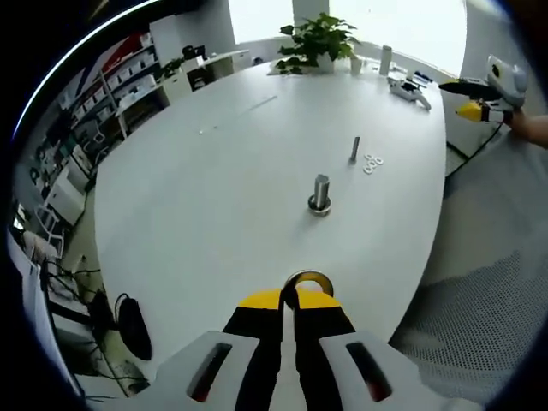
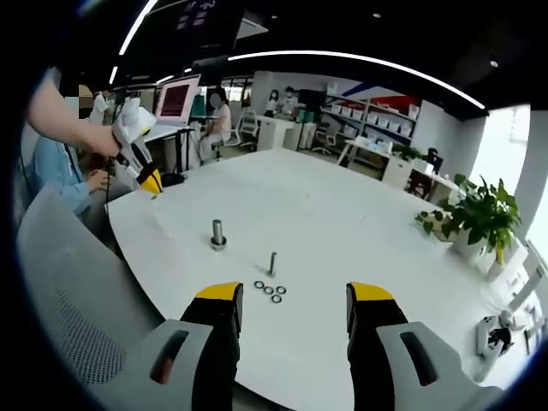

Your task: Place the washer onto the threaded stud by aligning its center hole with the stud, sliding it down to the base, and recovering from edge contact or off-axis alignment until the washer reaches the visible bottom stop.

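The left hand-held gripper (image 1: 288, 299) has its yellow-tipped jaws pressed together on a washer (image 1: 308, 280), the metal ring standing up just past the tips over the near edge of the white tabletop (image 1: 197, 205). Further out on the tabletop stands the threaded stud (image 1: 320, 193), upright on its round base, well apart from the held washer. Beyond it and a little to the right a thinner pin (image 1: 354, 149) stands, with a small cluster of spare washers (image 1: 372, 163) lying just beside it. A potted plant (image 1: 315, 41) sits at the far edge.

The right hand-held gripper (image 2: 295, 306) has its jaws wide apart with nothing between them, poised over the tabletop edge. In its view the left one shows at the far left, gripped in a person's hand (image 2: 101, 141); whether the washer shows there I cannot tell, it is too small.
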